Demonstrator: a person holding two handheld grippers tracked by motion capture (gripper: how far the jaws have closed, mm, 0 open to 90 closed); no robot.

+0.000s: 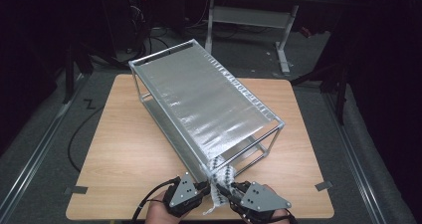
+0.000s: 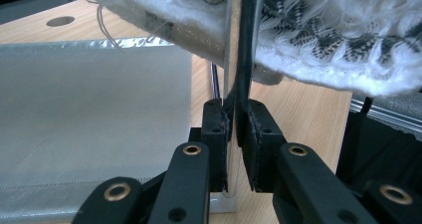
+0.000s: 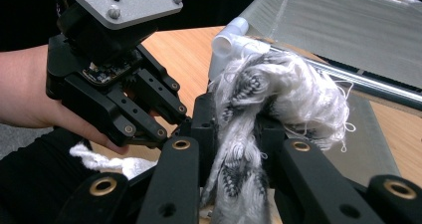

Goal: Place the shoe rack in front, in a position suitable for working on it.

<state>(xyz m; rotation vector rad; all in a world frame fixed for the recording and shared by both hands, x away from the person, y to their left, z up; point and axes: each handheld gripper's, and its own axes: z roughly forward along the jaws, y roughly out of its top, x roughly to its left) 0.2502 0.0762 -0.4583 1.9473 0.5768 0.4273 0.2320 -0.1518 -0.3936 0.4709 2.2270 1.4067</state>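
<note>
A silver metal rack (image 1: 199, 94) with a shiny mesh top stands slantwise on the wooden table (image 1: 124, 149). A white knitted cloth (image 1: 221, 176) with black pattern hangs over the rack's near corner. My left gripper (image 1: 204, 188) is at that corner. In the left gripper view its jaws (image 2: 233, 119) are shut on the thin upright corner post (image 2: 230, 45), with the cloth (image 2: 318, 40) bunched just above. My right gripper (image 1: 230, 189) is beside it. In the right gripper view it (image 3: 236, 119) is shut on the cloth (image 3: 278, 84), which bulges above the jaws.
The rack has a lower mesh shelf (image 2: 89, 119). A white plastic corner fitting (image 3: 231, 45) tops the post. A hand (image 3: 30, 84) holds the left gripper (image 3: 124, 84) close by. Bare tabletop lies left and right of the rack; a desk frame (image 1: 283, 35) stands beyond.
</note>
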